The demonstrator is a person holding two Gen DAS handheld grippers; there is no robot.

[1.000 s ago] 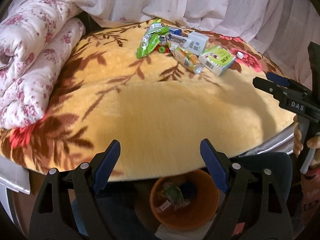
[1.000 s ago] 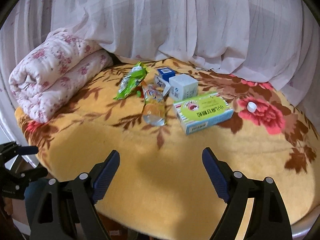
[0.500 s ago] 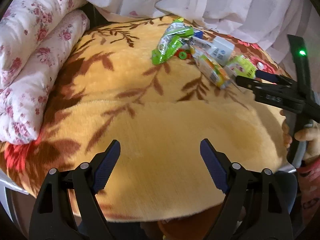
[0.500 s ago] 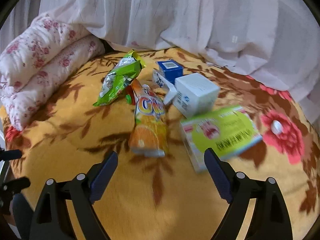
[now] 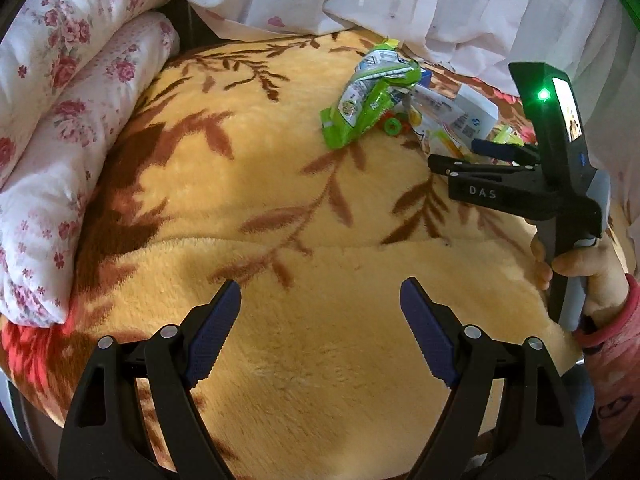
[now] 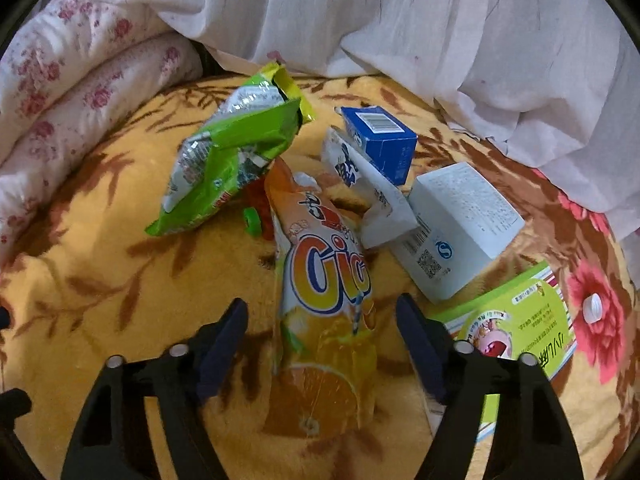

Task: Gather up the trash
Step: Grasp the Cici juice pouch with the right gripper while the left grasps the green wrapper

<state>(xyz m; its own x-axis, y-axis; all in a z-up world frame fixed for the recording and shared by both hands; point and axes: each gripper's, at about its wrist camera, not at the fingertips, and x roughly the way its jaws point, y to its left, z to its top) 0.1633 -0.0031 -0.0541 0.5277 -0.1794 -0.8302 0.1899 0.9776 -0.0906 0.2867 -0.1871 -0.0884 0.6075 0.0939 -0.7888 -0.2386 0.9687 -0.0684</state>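
The trash sits in a small pile on the yellow blanket [image 6: 100,312] with brown leaves and red flowers. In the left wrist view the right gripper [image 5: 476,156] hides much of the pile; only the green bag [image 5: 368,96] shows well. A red and green thing [image 6: 256,208] peeks out from under that bag, and I cannot tell what it is.

The orange juice pouch [image 6: 324,320] lies between the jaws of the right gripper [image 6: 322,320]. The jaws are closing, but the pads do not press it yet. One finger covers a corner of the green box [image 6: 516,324]. Nearby are a white box [image 6: 460,228], a blue box [image 6: 380,140], a torn white wrapper [image 6: 368,188] and 1 small white cap [image 6: 592,308].

The left gripper [image 5: 320,316] has wide jaws with nothing in them, above bare blanket.

A rolled flowery quilt [image 5: 60,120] lies on the left. A white curtain [image 6: 400,20] hangs behind.
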